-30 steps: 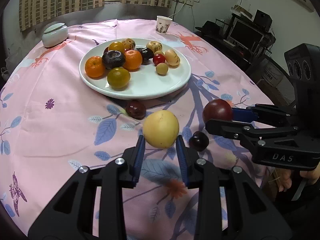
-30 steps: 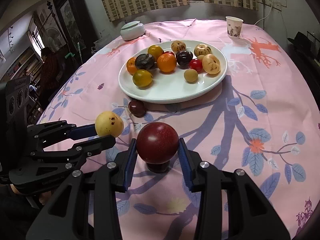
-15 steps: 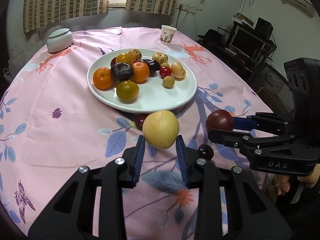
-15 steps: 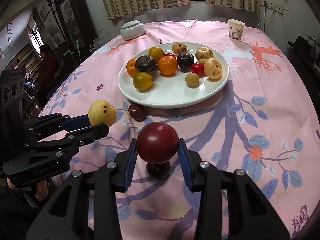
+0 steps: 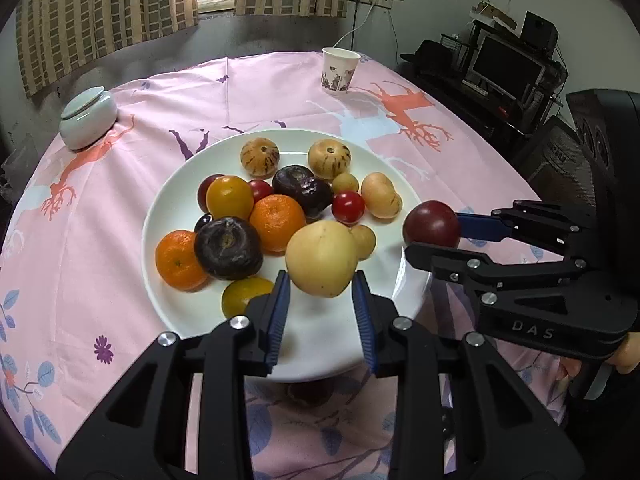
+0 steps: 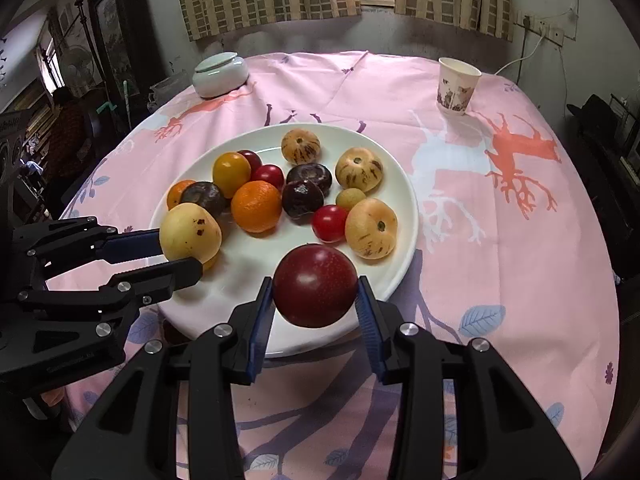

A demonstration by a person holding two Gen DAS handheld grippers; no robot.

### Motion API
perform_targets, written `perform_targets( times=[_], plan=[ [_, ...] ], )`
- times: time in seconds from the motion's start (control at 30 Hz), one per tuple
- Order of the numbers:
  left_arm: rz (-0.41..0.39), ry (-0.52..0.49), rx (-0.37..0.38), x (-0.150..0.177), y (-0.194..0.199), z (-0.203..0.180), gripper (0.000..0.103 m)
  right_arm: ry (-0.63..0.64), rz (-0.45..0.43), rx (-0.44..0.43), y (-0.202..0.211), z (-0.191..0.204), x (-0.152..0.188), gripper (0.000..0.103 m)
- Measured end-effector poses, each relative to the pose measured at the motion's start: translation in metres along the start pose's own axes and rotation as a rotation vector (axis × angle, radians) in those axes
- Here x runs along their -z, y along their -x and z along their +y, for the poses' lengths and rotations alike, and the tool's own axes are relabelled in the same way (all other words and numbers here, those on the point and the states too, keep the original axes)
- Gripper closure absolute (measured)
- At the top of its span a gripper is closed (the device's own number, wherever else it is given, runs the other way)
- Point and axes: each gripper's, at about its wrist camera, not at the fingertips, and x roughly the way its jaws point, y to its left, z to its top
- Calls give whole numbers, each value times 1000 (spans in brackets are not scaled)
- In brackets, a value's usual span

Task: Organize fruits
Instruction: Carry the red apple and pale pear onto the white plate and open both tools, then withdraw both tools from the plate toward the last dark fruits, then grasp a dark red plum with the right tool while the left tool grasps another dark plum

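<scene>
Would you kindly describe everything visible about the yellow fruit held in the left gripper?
The yellow fruit is round, pale yellow and smooth, with a few small brown blemishes on one side. It is whole and looks firm. The left gripper has its blue-padded jaws clamped on its sides, holding it in the air over the near part of the white plate, close to the fruits there.

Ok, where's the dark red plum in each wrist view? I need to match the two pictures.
Left wrist view: the dark red plum sits at the right, clamped by the right gripper just off the white plate rim.
Right wrist view: the plum is bottom centre, between that gripper's own fingers, over the plate's near edge.
Shared landmark: the paper cup at the table's far side.
</scene>
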Motion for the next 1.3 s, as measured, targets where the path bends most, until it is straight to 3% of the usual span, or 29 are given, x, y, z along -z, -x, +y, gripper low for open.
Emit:
perform_targets(
  times=[0.23, 0.27, 0.3, 0.37, 0.43, 0.53, 0.67, 0.97, 1.27, 1.3],
  plan=[
    [45, -29, -2, -15, -26, -5, 70, -9, 19, 0, -18, -9, -5, 62],
    [45, -26, -4, -16, -27, -5, 69, -1, 18, 12, -18, -9, -6, 60],
    [35, -22, -7, -18, -26, -4, 68, 7, 8, 29, -17, -8, -7, 51],
    [4, -13, -20, -22, -16, -1, 51, 15, -38, 78, -6, -7, -7, 41],
    [-54, 4, -34, -23, 4, 3, 38, 13, -70, 75, 6, -8, -7, 40],
    [-136, 19, -62, -17, 41, 9, 34, -2, -98, 56, 30, -7, -2, 40],
    [-175, 57, -102, 7, 76, 20, 15, 6, -89, 10, 53, 4, 24, 40],
    [-50, 158, -84, 82, 70, 47, 13, 9, 47, -127, 48, 49, 106, 40],
    [-39, 170, -74, 104, 73, 46, 13, 19, 45, -104, 40, 59, 116, 40],
    [-39, 168, -72, 104, 73, 45, 13, 26, 53, -107, 38, 61, 117, 46]
  ],
)
